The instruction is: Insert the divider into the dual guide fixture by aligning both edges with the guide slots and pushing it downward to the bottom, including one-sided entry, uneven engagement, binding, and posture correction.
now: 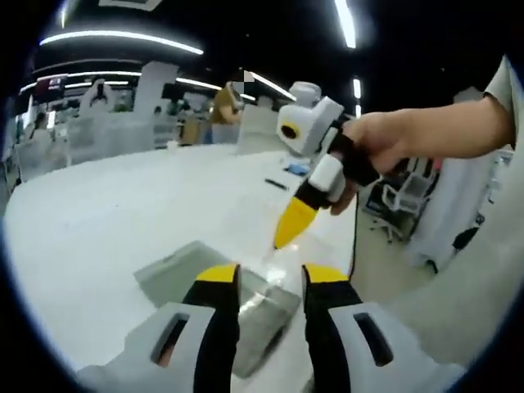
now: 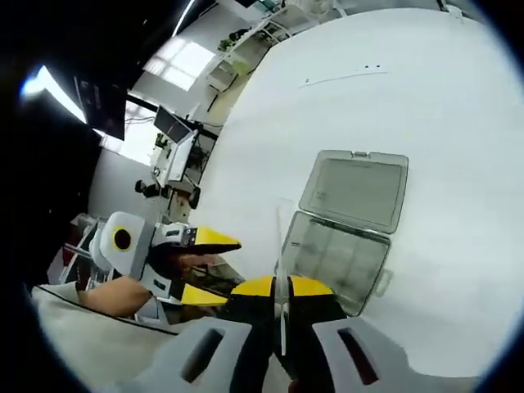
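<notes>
White desk [image 2: 442, 106] carries the open clear fixture box [image 2: 348, 225], just ahead of my right claw [image 2: 282, 288], which is clamped on the thin transparent divider [image 2: 280, 246]. My left claw [image 1: 270, 274] stands apart, holding nothing, above the box.

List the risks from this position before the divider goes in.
1. The right gripper pinches the thin clear divider by its edge; it may tilt and enter one slot first, then bind.
2. The open clear box lies loose on the white table, and the left gripper hovers open, so a push could shift it.
</notes>
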### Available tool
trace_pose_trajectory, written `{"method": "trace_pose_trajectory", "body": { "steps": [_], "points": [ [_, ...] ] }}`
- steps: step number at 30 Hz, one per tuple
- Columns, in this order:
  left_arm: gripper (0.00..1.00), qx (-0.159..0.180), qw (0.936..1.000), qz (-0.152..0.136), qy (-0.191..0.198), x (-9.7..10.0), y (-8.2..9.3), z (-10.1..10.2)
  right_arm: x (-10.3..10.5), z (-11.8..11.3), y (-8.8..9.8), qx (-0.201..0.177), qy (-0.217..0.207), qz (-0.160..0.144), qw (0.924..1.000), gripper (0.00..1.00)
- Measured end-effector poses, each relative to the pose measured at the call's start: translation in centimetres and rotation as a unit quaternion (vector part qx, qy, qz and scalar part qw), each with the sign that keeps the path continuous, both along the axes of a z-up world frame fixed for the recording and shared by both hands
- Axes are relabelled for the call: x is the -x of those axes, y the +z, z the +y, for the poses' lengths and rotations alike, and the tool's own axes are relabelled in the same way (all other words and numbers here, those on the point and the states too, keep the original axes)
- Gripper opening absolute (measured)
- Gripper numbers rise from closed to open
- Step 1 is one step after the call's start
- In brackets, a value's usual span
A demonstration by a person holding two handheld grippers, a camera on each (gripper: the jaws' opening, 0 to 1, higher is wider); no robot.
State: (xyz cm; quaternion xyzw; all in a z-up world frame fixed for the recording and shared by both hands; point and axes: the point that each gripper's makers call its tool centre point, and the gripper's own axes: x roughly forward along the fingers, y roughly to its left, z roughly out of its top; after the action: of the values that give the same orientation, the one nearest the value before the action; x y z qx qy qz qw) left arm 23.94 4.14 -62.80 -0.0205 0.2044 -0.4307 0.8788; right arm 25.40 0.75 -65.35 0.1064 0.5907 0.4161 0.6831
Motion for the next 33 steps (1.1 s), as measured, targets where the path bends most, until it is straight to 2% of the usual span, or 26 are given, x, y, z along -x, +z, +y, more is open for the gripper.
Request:
{"method": "trace_pose_trajectory", "body": {
  "steps": [2,3,6,7,9,15,18,19,21,23,25,33],
  "points": [
    [0.27,-0.004,1.0,0.0,-0.002,0.1,-0.1,0.1,-0.5,-0.3,-0.5,0.021,-0.014,-0.01,0.9996,0.0],
    [0.28,-0.012,0.9999,-0.004,-0.003,0.1,-0.2,0.1,-0.5,-0.5,-0.8,0.032,-0.023,-0.004,0.9992,0.0],
    [0.29,-0.026,0.9996,-0.01,-0.009,0.3,-0.4,0.1,-0.9,-0.7,-1.2,0.047,-0.029,-0.015,0.9984,0.0],
    [0.3,-0.03,0.9994,-0.012,-0.01,0.3,-0.5,0.2,-0.8,-0.8,-1.3,0.056,-0.045,-0.001,0.9974,0.0],
    [0.31,-0.036,0.9992,-0.014,-0.01,0.2,-0.6,0.3,-0.9,-0.7,-1.5,0.062,-0.041,-0.009,0.9972,0.0],
    [0.33,-0.055,0.9983,-0.011,-0.014,0.3,-1.2,0.6,-1.1,-1.6,-2.5,0.126,-0.057,-0.012,0.9903,0.0],
    [0.33,-0.062,0.9979,-0.011,-0.016,0.4,-1.5,0.6,-1.3,-1.8,-2.8,0.139,-0.066,-0.008,0.988,0.0],
    [0.33,-0.064,0.9978,-0.011,-0.016,0.4,-1.5,0.6,-1.6,-1.9,-2.8,0.145,-0.079,-0.019,0.9861,0.0],
    [0.33,-0.069,0.9973,-0.013,-0.018,0.5,-1.7,0.6,-1.8,-2.0,-3.0,0.153,-0.078,-0.02,0.9849,0.0],
    [0.33,-0.072,0.9972,-0.012,-0.02,0.5,-1.8,0.6,-1.8,-2.1,-3.2,0.161,-0.091,-0.011,0.9828,0.0],
    [0.33,-0.079,0.9966,-0.012,-0.021,0.6,-2.0,0.8,-2.1,-2.2,-3.4,0.167,-0.09,-0.02,0.9816,0.0],
    [0.32,-0.093,0.9954,-0.015,-0.017,0.5,-2.5,1.5,-1.7,-2.1,-4.1,0.192,-0.106,-0.007,0.9756,0.0]
  ]
}}
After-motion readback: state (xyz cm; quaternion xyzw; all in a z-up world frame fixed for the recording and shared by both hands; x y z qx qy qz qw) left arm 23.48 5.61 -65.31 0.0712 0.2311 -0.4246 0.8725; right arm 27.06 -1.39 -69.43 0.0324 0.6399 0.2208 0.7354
